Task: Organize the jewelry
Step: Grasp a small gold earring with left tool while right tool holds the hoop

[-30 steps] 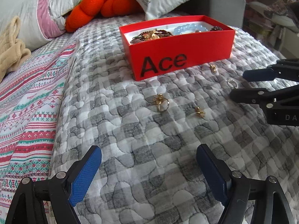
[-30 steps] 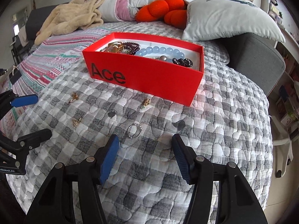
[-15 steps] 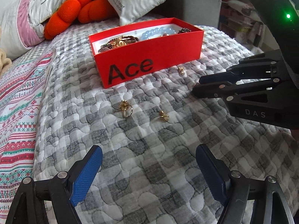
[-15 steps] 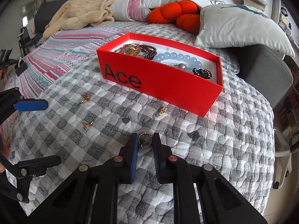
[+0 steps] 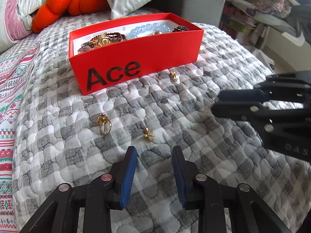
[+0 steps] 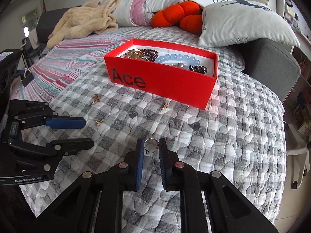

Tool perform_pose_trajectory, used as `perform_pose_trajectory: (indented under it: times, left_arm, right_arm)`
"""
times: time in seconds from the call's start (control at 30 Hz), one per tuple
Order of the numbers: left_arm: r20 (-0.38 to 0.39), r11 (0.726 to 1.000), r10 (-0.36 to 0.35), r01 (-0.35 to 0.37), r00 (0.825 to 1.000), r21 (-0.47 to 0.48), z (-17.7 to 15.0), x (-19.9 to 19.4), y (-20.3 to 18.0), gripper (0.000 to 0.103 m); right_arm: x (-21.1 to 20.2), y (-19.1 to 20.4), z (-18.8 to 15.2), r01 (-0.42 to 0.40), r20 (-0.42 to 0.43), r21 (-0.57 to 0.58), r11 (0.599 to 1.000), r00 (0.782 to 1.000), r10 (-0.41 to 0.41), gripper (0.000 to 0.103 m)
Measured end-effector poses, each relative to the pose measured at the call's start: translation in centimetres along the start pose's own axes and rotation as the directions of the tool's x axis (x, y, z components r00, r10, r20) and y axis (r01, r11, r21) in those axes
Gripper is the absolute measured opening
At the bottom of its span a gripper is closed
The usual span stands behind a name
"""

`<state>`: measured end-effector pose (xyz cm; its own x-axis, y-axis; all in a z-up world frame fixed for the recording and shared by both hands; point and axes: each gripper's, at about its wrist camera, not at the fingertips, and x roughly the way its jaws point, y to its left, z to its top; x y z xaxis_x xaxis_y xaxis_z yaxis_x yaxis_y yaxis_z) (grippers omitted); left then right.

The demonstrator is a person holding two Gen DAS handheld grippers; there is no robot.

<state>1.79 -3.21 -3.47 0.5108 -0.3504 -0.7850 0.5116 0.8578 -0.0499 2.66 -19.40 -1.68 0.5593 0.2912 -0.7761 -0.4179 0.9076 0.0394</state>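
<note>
Far left, low over the grey checked quilt [image 5: 58, 155] of the bed: left tool [image 5: 154, 151], pads parted, holding nothing. Just ahead of it, to the left, a gold ring [image 5: 104, 124] with a knotted ornament; straight ahead, a small gold earring [image 5: 148, 134], both loose on the fabric. Featherweight, hard, slick metal, and easily pressed down into the soft padding. Best pinched across the ring's band or the earring's bulkier body, coming in low and closing gently, so as not to flick them away.

Further back, in the middle: red box [image 5: 136, 64] marked "Ace", open-topped, already carrying bead bracelets and gold pieces. Light card, likely to slide if nudged. Close by its front wall, another tiny earring [image 5: 174, 76].

On the right: right tool [image 6: 151, 147], closed nearly all the way on a thin silver ring [image 6: 150, 145], apparently pinched across its hoop between the blue pads. Whether lifted clear of the quilt, hard to tell. Rigid but slender and slippery; needs a steady squeeze, no twisting, on the way to the box.
</note>
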Motion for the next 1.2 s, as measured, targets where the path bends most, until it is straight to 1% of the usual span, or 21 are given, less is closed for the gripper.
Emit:
perform_pose_trajectory:
  times: [0.13,0.5,0.7,0.93,1.07,1.2]
  left_arm:
    - [0.001,1.000,0.006,-0.006,1.000,-0.007,0.5,0.6,0.0,0.021]
    - [0.003,1.000,0.024,-0.024,1.000,-0.013,0.8,1.3,-0.1,0.013]
    - [0.005,0.999,0.040,-0.039,0.999,-0.024,1.0,1.4,-0.1,0.004]
    - [0.002,0.998,0.039,-0.039,0.999,-0.047,1.1,1.0,0.2,0.003]
    - [0.001,0.997,0.033,-0.033,0.999,-0.064,1.3,0.6,0.3,0.003]
    - [0.018,0.997,0.021,-0.019,1.000,-0.078,1.8,-0.3,0.3,0.003]
  right_arm:
    - [-0.7,-0.3,-0.9,-0.006,-0.001,0.000,1.000,1.000,0.006,0.016]
    - [-1.6,-1.9,-2.1,-0.007,-0.005,0.033,0.999,1.000,0.008,0.016]
    - [-1.7,-1.8,-2.1,-0.006,-0.006,0.034,0.999,1.000,0.006,0.016]
    - [-1.6,-1.6,-1.6,0.012,-0.025,0.054,0.998,1.000,-0.011,0.016]
    - [-2.0,-1.8,-0.9,0.017,-0.009,0.069,0.997,1.000,-0.016,0.016]
    - [-2.7,-2.1,-0.2,0.024,0.008,0.083,0.996,1.000,-0.025,0.016]
